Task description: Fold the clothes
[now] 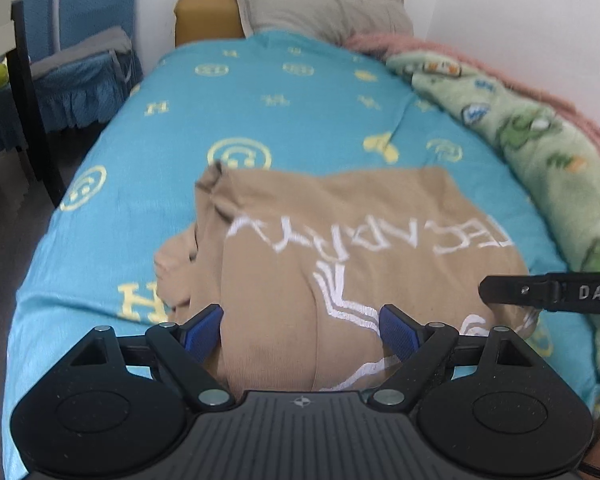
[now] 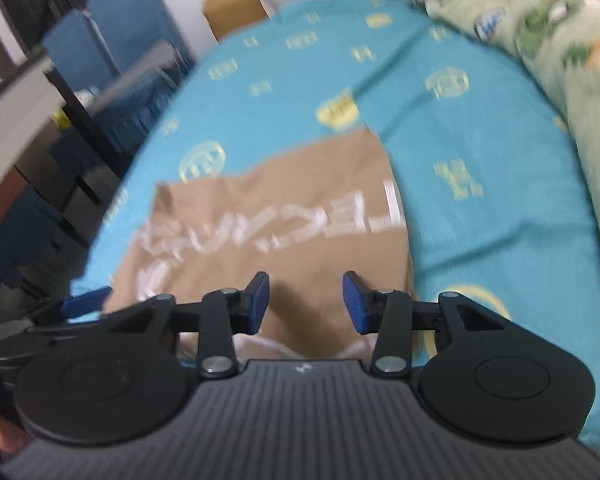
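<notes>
A tan cotton sweatshirt with white lettering (image 1: 340, 248) lies partly folded on the turquoise patterned bedsheet (image 1: 260, 112), as the left gripper (image 1: 300, 334) and right gripper (image 2: 306, 302) hover above it, blue-padded jaws spread, gripping nothing.

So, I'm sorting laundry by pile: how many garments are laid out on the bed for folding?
1: a tan shirt with white lettering lies on the turquoise bedsheet, below both open grippers. The green blanket along the wall could hide more.
</notes>
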The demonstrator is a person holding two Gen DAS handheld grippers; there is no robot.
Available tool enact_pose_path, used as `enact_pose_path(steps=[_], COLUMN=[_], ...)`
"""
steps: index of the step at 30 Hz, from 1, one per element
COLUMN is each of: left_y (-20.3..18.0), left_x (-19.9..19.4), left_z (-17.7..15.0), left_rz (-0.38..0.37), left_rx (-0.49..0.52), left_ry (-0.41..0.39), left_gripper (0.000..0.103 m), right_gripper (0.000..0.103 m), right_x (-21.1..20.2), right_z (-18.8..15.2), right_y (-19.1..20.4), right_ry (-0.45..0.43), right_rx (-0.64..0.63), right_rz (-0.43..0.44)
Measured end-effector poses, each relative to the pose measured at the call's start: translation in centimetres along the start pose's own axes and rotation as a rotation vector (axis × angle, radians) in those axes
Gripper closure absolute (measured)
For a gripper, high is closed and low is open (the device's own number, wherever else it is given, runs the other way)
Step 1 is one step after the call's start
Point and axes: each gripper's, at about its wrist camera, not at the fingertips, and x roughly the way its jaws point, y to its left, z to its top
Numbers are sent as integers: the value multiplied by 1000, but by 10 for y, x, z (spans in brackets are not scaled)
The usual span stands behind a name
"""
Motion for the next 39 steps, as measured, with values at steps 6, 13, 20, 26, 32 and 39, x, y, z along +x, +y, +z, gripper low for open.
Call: enact_pose_path(steps=[6,13,20,26,32,39], left_y=[2,7,30,31,52,94], left_x=[3,-49,-49,1,20,31], left_z=[-5,-1,-12,-26,-33,-39], left_rz=[-3,-101,-378,-388,-395,-437], left_rx=[-10,-75,-346,-486,-660,-893], left_ry=[27,-95,34,219,196,97], left_gripper=[16,16,15,15,12,13], right_gripper=[62,62,62,62,62,62], right_x=[21,20,20,20,20,20], right_z=[-7,-7,-4,-4,-4,-4], right_y=[-10,-17,-26,-28,-29,-31], right_ry=[51,45,49,52,50,47], right_rx=[39,79,160,176,184,203], right_rz=[3,26,54,63,66,70])
